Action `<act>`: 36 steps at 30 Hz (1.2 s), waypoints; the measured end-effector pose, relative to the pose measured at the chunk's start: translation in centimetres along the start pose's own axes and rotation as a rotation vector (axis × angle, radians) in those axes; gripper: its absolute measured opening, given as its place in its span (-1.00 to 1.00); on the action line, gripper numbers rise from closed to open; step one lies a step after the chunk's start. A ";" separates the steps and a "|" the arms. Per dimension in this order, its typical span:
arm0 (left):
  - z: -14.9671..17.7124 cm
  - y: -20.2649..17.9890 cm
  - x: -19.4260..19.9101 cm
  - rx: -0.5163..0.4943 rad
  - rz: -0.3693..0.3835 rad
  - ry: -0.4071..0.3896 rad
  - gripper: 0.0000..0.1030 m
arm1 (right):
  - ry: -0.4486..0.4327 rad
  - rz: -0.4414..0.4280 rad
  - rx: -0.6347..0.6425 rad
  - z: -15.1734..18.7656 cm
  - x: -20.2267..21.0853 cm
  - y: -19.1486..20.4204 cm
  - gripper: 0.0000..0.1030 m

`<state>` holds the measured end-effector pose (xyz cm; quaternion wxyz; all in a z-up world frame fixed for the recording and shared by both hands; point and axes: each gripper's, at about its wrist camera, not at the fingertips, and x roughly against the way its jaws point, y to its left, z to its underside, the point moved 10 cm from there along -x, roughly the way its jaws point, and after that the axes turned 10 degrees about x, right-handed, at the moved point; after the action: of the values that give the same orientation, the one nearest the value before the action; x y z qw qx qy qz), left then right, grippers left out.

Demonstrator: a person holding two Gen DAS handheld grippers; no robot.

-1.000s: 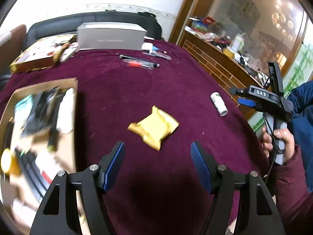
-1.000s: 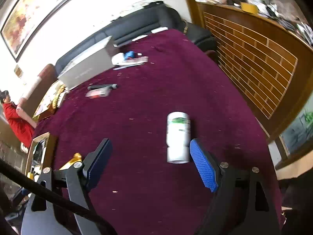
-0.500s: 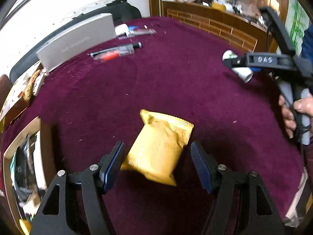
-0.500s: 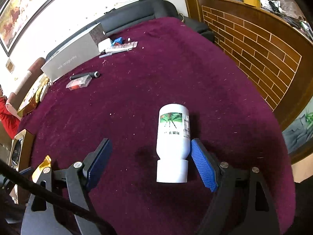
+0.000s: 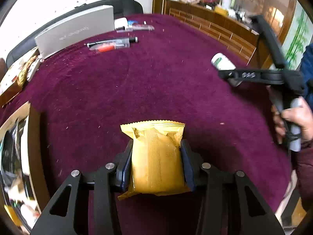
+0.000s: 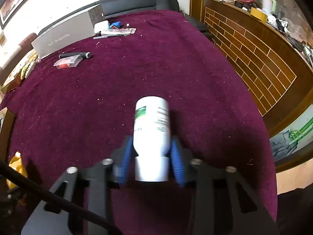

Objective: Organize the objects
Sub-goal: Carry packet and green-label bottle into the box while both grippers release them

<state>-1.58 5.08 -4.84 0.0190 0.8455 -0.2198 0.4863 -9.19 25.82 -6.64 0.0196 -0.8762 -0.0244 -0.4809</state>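
Far left, the open box (image 5: pixel 14 146) sits at the table's edge, crammed with odds and ends too blurred to name. Over to the left gripper (image 5: pixel 156 156): its jaws have just been closing and now they pinch the yellow packet (image 5: pixel 156 156) from both sides, pads pressed into the foil, the packet lying flat on the maroon cloth (image 5: pixel 156 78) with its crimped end pointing away. Up the table, the grey carton (image 5: pixel 76 31) stands by the far edge, a pen (image 5: pixel 113 42) and a clear case with something red in it just in front. Swinging right, and here's the right gripper (image 6: pixel 151 156), gripped in a hand (image 5: pixel 295 121) near the table's right edge; its jaws have just been closing too, and the blue pads clamp the white bottle (image 6: pixel 151 129) low on its body, cap end toward the camera. The bottle is smeared with motion blur, so whether it touches the cloth, can't tell.
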 end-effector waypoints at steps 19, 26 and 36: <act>0.7 13.2 15.7 0.340 0.010 -0.307 -0.24 | -0.131 -0.453 -0.004 -0.5 9.0 10.8 -0.38; 2.3 24.0 18.9 0.477 -0.179 -0.365 -0.24 | -0.094 -0.610 0.104 -0.8 11.0 21.1 -0.38; 3.6 30.7 14.2 0.508 -0.240 -0.259 -0.24 | 0.046 -0.767 0.232 0.3 9.4 36.9 -0.37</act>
<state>-4.48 -28.54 -0.50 -0.1639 0.8980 0.0096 0.4082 -1.57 -10.73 0.76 -0.0621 -0.7847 -0.4032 -0.4667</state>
